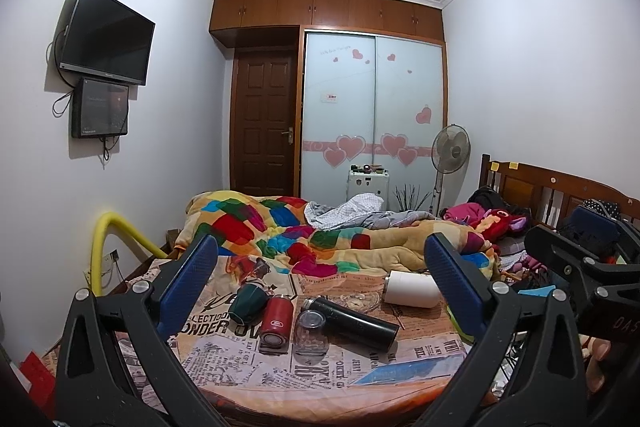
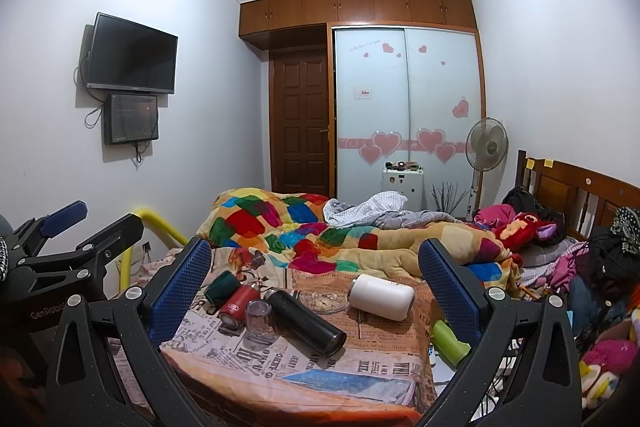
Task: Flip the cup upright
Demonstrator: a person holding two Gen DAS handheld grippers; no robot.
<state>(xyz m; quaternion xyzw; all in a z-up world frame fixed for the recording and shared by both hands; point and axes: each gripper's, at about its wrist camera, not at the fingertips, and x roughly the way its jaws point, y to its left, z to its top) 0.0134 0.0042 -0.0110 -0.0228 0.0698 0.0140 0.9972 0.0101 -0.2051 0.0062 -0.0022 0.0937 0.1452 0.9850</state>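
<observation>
The left gripper hung above the newspaper-print cloth with its blue-padded jaws spread wide and nothing between them. The right gripper was likewise spread apart and empty, held over the same cloth.

The clear glass cup stood mouth-down on the cloth, its base facing up. In the left wrist view it sat low between the two jaws, nearer the camera than the fingertips and well apart from both pads. In the right wrist view the cup lay left of centre, closer to the left-hand jaw but not touching it.

Just beside the cup lay a red flask on one side and a black flask on the other. A green cup and a white bottle lay farther back
</observation>
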